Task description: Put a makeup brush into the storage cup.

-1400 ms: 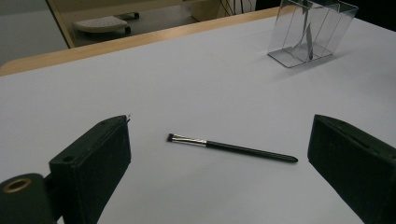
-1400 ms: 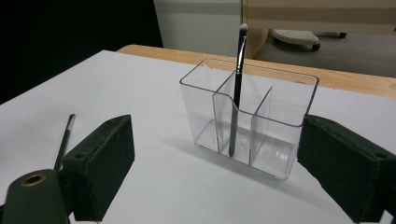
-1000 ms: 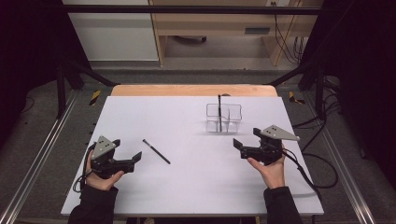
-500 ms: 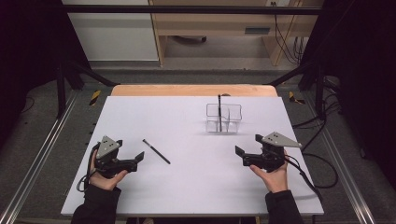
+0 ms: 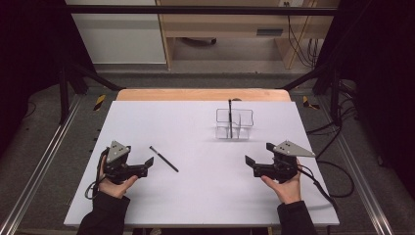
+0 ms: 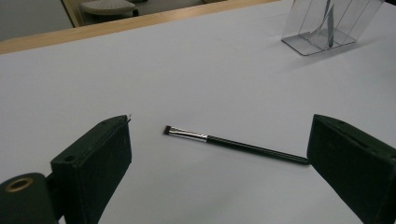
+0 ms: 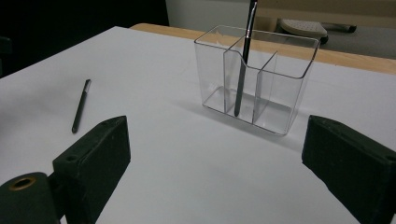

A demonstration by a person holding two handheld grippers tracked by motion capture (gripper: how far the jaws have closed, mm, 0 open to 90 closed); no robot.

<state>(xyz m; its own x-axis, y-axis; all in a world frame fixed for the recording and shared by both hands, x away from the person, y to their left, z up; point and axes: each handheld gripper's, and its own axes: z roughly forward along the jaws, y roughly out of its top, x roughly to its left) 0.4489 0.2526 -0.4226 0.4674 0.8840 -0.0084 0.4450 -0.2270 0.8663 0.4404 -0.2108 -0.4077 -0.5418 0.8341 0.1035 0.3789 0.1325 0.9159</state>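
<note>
A thin black makeup brush (image 5: 164, 158) (image 6: 233, 143) (image 7: 80, 106) lies flat on the white table (image 5: 195, 196), just right of my left gripper (image 5: 149, 164) (image 6: 219, 163). That gripper is open, its jaws wide apart either side of the brush, not touching it. A clear plastic organizer (image 5: 234, 124) (image 7: 254, 77) (image 6: 327, 25) with several compartments stands at the back right, with another dark brush (image 5: 229, 111) (image 7: 243, 65) upright in it. My right gripper (image 5: 250, 165) (image 7: 215, 168) is open and empty, in front of the organizer.
A wooden strip (image 5: 203, 94) runs along the table's far edge. Metal rails (image 5: 44, 156) flank the table, and cables (image 5: 337, 181) trail on the floor at the right. White surface lies between the two grippers.
Both hands have drawn slightly back toward the near edge of the table. The brush and the organizer have not moved.
</note>
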